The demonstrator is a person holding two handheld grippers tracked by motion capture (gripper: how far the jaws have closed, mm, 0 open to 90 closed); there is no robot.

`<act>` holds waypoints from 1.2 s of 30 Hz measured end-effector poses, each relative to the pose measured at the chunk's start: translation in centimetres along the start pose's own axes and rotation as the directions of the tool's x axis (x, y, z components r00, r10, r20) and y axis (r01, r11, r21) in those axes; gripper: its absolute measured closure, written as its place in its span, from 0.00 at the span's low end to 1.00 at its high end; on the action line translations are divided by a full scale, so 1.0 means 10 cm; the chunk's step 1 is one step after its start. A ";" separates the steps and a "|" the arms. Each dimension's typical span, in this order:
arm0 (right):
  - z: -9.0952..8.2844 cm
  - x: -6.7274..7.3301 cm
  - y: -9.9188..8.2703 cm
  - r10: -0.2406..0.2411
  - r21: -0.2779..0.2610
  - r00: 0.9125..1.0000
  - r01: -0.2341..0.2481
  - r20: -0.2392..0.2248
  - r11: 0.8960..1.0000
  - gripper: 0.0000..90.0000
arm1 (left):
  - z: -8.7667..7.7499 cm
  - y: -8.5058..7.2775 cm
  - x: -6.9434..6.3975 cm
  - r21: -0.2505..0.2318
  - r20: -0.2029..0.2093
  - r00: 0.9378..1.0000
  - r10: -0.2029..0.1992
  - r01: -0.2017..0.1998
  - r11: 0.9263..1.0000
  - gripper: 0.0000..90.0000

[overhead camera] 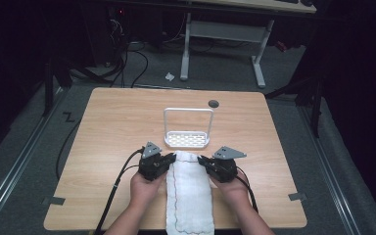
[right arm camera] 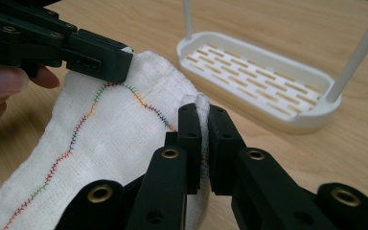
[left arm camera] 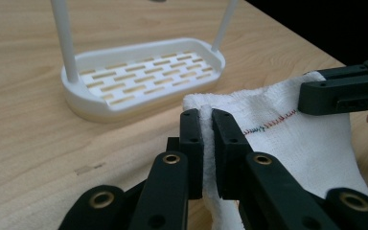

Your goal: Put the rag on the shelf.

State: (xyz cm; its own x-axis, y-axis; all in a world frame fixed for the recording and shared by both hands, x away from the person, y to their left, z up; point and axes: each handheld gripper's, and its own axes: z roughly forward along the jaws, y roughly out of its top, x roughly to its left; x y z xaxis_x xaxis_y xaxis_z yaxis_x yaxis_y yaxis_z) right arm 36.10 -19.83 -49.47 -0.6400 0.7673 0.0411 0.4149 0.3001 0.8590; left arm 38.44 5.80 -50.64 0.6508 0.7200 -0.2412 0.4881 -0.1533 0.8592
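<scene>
High view, cloth: the long white woven cloth with a multicoloured stitched seam lies flat on the light wooden table, running from the near edge towards the middle.
High view, grippers: your left gripper is at the cloth's far left corner and your right gripper at its far right corner, one hand behind each.
High view, rack: the white plastic slotted tray with a tall wire hoop handle stands just beyond the cloth's far end, between the two grippers; I cannot tell whether cloth and tray touch.
Left gripper view, grip: your left gripper has both jaws pressed together on a raised fold of the cloth edge; fabric shows in the narrow gap.
Left gripper view, surroundings: the tray sits just beyond the pinched corner; your right gripper bites the far corner.
Right gripper view, grip: your right gripper is likewise clamped on a cloth fold, with the tray near to its right.
Right gripper view, opposite side: your left gripper holds the other corner.
Progress, done: both far corners appear secured.
Progress, left: the cloth is not yet lifted; judging by the hoop, raising and draping or folding it remains.
</scene>
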 end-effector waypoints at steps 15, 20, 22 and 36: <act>-0.26 0.07 0.44 -0.014 -0.174 0.998 0.024 0.061 0.985 0.95 | -0.29 0.55 -0.13 -0.137 -0.014 0.998 0.067 -0.069 0.988 0.93; -0.33 0.03 0.59 -0.003 -0.206 0.997 0.019 0.078 0.978 0.95 | -0.37 0.73 -0.19 -0.175 -0.025 0.995 0.097 -0.100 0.980 0.93; -0.37 0.01 0.67 -0.002 -0.215 0.997 0.019 0.079 0.976 0.95 | -0.39 0.78 -0.21 -0.191 -0.027 0.994 0.103 -0.106 0.976 0.93; -0.62 0.07 1.10 -0.045 -0.298 0.993 0.075 0.106 0.951 0.95 | -0.66 1.19 -0.29 -0.280 -0.039 0.989 0.141 -0.146 0.949 0.93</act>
State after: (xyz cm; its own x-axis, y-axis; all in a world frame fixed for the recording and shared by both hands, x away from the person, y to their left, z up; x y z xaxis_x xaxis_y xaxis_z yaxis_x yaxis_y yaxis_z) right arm 36.22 -19.49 -36.79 -0.5860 0.8086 -0.0521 0.1536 0.1741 0.9727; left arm 38.49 6.37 -36.77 0.6897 0.7172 -0.1000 0.2050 -0.0609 0.9769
